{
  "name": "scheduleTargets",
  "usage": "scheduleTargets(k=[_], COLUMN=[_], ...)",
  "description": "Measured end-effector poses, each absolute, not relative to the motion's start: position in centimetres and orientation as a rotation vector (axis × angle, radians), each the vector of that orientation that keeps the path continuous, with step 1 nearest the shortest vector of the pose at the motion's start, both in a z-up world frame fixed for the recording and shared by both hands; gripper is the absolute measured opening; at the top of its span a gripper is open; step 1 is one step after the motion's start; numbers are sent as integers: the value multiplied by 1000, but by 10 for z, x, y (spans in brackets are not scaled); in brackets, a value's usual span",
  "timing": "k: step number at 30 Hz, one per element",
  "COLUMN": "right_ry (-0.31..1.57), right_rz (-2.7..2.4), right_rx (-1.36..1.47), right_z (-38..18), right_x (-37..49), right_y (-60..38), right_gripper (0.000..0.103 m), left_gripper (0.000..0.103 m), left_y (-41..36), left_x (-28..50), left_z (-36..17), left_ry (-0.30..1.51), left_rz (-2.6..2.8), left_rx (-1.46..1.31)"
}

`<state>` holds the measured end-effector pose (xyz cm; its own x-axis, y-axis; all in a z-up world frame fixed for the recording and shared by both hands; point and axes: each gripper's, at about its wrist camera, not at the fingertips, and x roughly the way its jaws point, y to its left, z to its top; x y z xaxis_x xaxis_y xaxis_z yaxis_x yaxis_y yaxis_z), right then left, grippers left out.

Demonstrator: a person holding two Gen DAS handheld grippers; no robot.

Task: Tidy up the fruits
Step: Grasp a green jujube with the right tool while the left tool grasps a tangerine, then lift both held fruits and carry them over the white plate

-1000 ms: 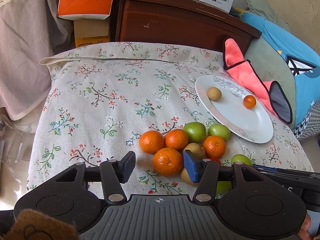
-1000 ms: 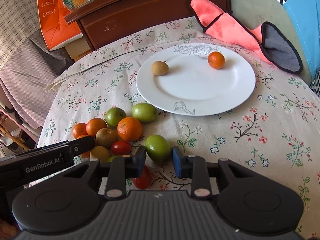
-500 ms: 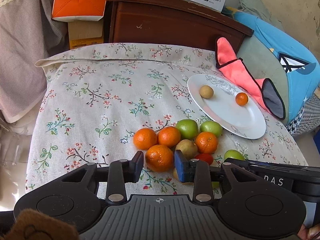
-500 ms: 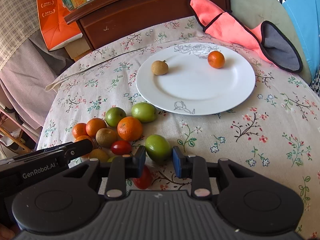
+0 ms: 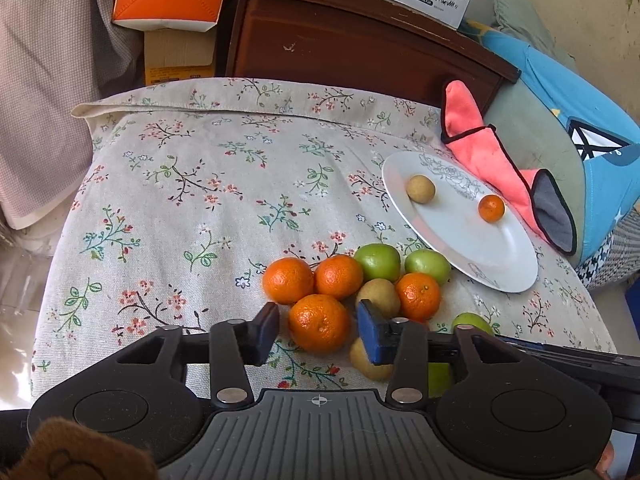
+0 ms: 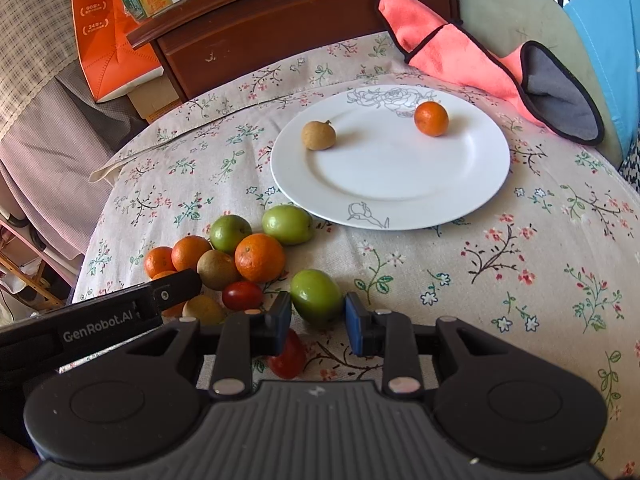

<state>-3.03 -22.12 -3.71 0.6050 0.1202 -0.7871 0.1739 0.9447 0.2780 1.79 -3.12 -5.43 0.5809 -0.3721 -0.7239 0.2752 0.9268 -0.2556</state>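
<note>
Our left gripper (image 5: pixel 318 334) has just closed on the nearest orange (image 5: pixel 319 323), pads at its sides. Our right gripper (image 6: pixel 317 320) clamps a green fruit (image 6: pixel 316 297). We count five oranges, four green fruits, three brown ones and two tomatoes (image 6: pixel 241 295); one small orange (image 6: pixel 431 118) and one brown fruit (image 6: pixel 318 135) lie on the plate (image 6: pixel 400 192). A pink mitt (image 6: pixel 480 64) lies beyond it.

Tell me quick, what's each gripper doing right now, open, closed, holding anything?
Left gripper: jaws have just closed on the nearest orange in the pile.
Right gripper: closed on a green fruit, still on the cloth.
</note>
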Motion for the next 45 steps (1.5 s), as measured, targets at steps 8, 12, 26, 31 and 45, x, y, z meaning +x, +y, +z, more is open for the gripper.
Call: scheduleTargets(k=[8,12,26,31,45], right_ry=[926,917,891,866,814], right_rz=[-40,-54,-39,-1,-37], right_rx=[353,371,390,390,403], right_z=[-36,-32,-19,-3,30], right_x=[-30,-30,-35,-35,-6], right_y=[-221,-226,-230,-232,-290], right_gripper=[29,28,27,27,28], left_gripper=[30,30,30,30,30], left_y=[-29,-31,-31,-32,-65], left_x=[12,9,8,13,52], left_z=[-45,-37,-24,-16,2], left_ry=[851,823,778,783,760], left_rz=[-382,-385,-383,-408,-516], left_rx=[-111,-98,-94,-121,-101])
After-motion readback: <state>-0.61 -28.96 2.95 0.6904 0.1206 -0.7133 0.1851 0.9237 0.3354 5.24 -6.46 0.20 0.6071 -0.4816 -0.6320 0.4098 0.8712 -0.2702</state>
